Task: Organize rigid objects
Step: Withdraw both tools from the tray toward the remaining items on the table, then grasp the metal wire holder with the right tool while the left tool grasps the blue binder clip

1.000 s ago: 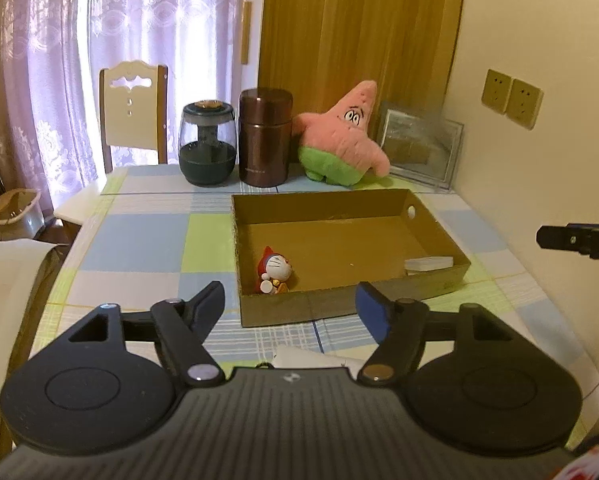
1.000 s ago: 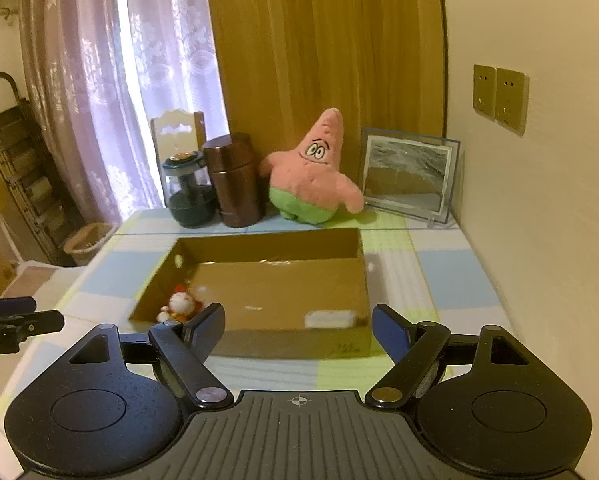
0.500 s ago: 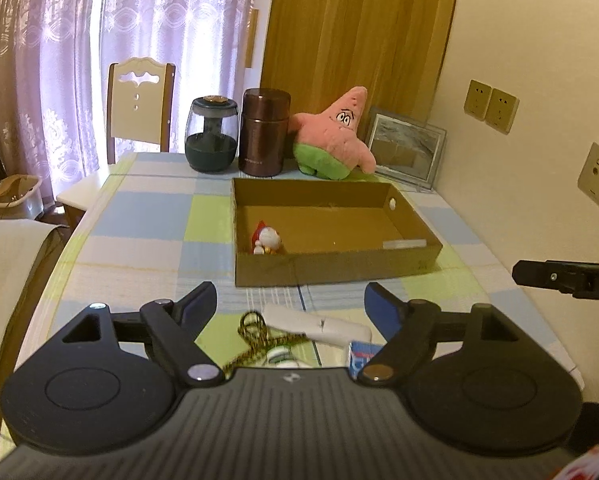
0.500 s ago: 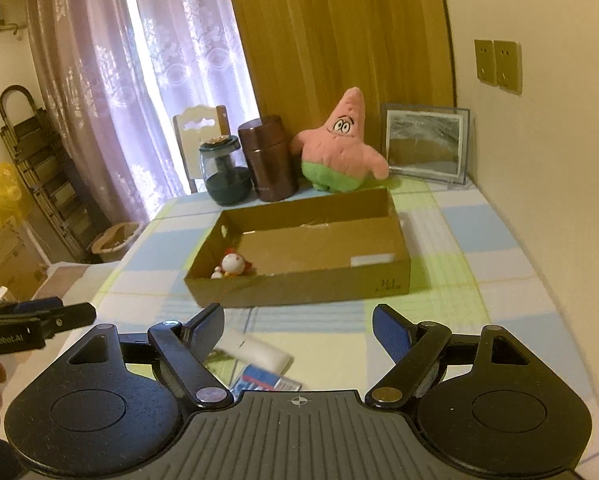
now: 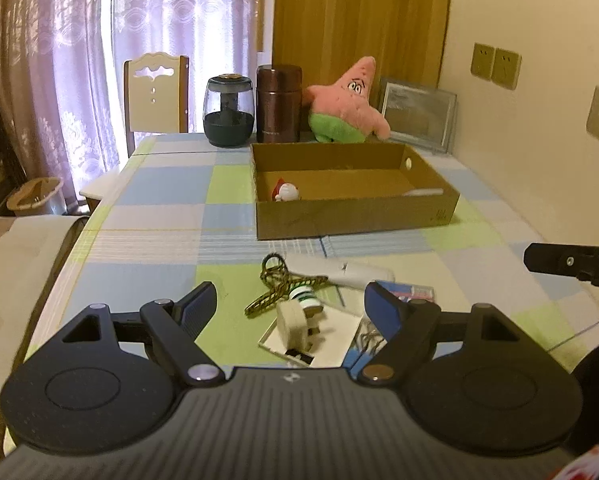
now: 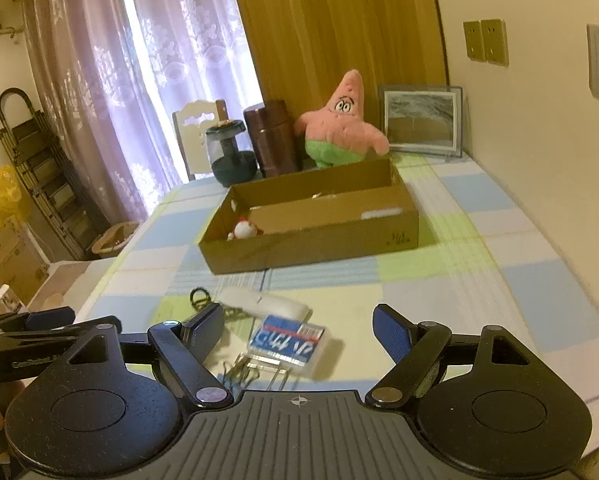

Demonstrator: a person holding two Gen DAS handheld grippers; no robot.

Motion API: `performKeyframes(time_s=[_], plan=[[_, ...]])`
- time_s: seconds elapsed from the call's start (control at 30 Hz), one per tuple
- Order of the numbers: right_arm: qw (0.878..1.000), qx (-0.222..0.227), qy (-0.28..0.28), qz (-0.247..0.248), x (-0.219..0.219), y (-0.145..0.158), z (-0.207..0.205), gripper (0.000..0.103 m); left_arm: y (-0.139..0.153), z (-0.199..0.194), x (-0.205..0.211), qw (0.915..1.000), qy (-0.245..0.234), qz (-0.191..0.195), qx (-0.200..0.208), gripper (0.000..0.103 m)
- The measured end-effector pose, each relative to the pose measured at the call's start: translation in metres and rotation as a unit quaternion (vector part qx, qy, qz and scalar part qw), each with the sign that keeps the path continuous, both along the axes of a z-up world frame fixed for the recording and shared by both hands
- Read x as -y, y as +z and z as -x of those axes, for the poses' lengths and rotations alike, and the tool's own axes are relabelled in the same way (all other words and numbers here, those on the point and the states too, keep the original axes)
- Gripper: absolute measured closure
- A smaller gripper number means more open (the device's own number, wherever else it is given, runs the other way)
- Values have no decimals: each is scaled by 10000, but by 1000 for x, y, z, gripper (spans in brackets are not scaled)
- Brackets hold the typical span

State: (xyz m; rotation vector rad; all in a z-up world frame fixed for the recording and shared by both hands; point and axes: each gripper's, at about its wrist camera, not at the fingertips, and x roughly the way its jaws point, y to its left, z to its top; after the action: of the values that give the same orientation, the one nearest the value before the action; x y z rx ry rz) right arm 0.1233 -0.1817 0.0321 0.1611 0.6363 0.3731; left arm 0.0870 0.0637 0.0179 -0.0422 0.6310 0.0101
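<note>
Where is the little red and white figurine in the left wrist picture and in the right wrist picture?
Left wrist: figurine sits in the cardboard box's near left corner, just left of picture centre.
Right wrist: figurine in the same corner, left of centre, mid height.
Shared landmark: pink starfish plush behind the box.

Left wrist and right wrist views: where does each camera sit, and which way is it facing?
Left wrist: on the left gripper, jaws open, looking down the table at the cardboard box; the right gripper's tip pokes in at the right edge.
Right wrist: on the right gripper, jaws open, same heading from further right; the left gripper shows at the left edge.
Shared: the box, the pink plush star, the clutter.
</note>
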Motion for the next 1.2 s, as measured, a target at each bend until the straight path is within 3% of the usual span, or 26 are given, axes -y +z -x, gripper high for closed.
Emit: performKeyframes(time_s=[0.27, 0.57, 0.77, 1.2], plan=[[9996, -186, -227, -9, -15, -33, 13, 24, -30, -5, -15, 9998, -79, 119, -167, 25], [9986, -398, -209, 296, -41, -74, 14, 24, -69, -16, -18, 9987, -320, -179, -355, 25], [9976, -506, -136, 448, -55, -93, 4, 25, -88, -22, -21, 9982, -337, -60, -492, 25], [9958, -705, 94, 574, -87, -119, -17, 49, -102, -29, -26, 9980, -218, 139, -581, 25]])
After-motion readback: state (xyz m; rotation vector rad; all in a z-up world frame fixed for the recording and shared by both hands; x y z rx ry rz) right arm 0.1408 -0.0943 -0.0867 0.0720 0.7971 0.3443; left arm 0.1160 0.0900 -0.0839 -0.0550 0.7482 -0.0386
